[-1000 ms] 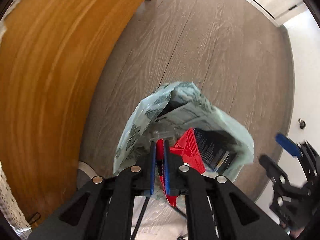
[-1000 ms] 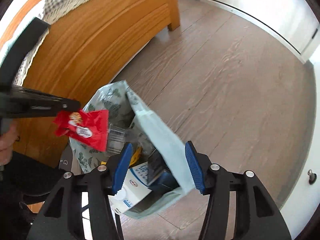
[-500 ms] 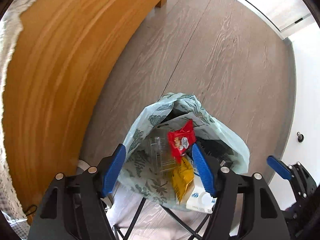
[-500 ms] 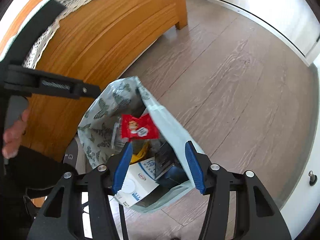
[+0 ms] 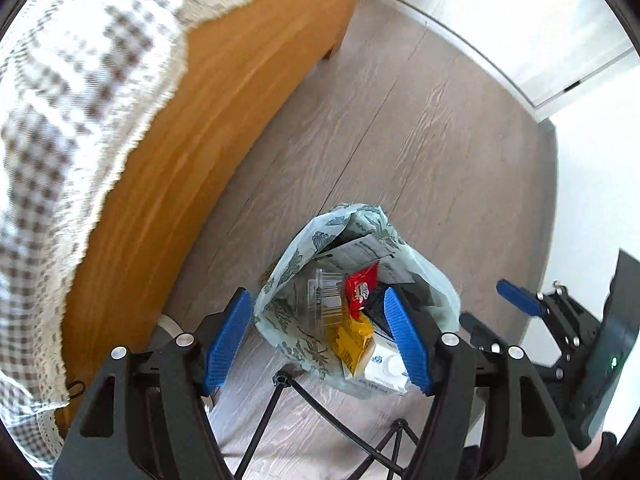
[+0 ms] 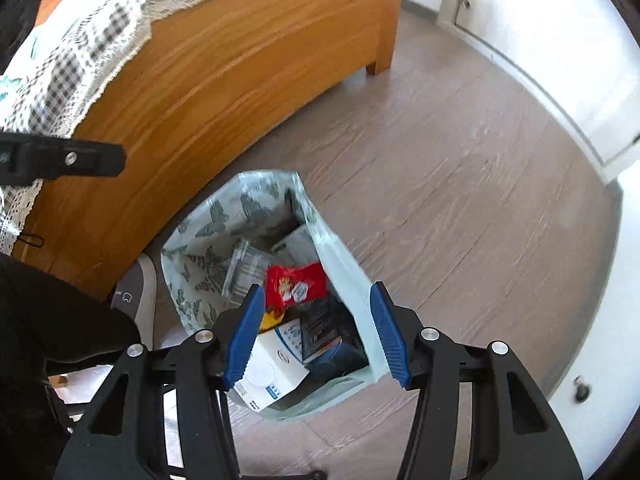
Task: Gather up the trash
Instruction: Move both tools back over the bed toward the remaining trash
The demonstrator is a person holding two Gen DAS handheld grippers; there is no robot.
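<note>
1. Left gripper is spread wide with nothing between its blue pads, sitting up above the mouth of the trash bag
2. Right gripper is the same deal, jaws apart and empty, with the far edge of the bag running between its fingers
3. The red snack wrapper lies loose inside the bag on top of the pile, touching neither tool
4. Around it: a clear plastic cup, a yellow wrapper, a white carton and a dark box
5. The bag stands open on the grey wood floor, just beside the wooden bed frame with its checked blanket
</note>
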